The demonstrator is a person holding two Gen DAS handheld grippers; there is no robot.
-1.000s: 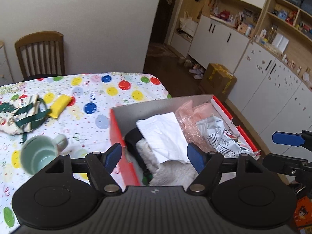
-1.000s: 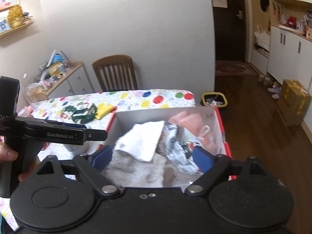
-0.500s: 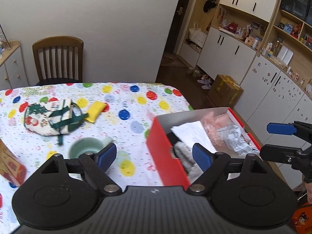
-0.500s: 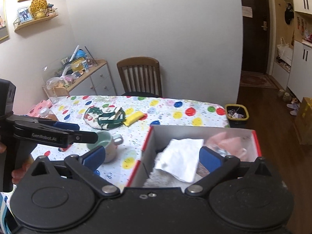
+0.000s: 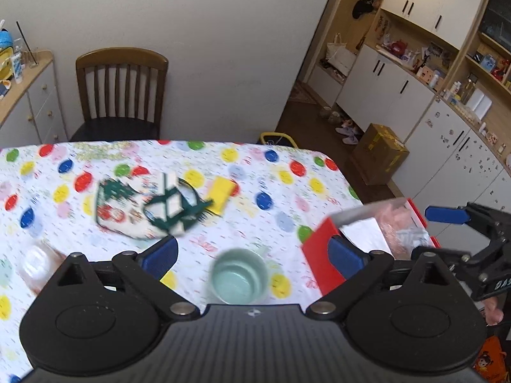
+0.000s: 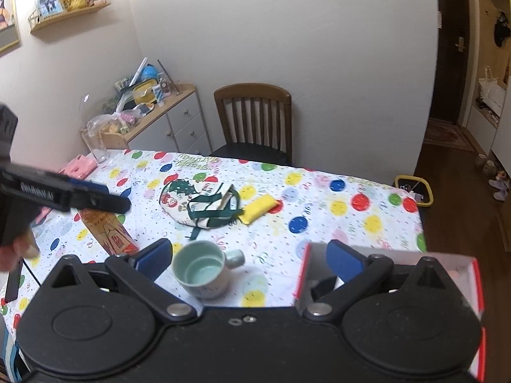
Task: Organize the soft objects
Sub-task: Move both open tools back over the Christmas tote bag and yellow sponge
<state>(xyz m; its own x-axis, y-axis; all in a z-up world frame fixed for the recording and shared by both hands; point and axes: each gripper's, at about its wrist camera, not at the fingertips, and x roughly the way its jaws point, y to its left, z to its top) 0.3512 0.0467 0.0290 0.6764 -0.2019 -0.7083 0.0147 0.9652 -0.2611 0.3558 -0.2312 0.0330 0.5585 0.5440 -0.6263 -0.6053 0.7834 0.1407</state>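
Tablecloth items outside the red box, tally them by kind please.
Soft things: 2, patterned pouch and yellow pad.
Mugs: 1, green mug.
Cartons: 1, orange carton.
Pink packs: 1, pink pack.
Clear glasses: 1, clear glass.
Total: 6.

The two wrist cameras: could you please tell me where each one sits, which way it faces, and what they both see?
Left wrist: on the left gripper, above the near table edge, facing across the table toward the chair; its open blue fingers show, with the right gripper at right.
Right wrist: on the right gripper, facing the same chair; the left gripper and a hand show at left.
Shared: mug, pouch, yellow pad, red box.
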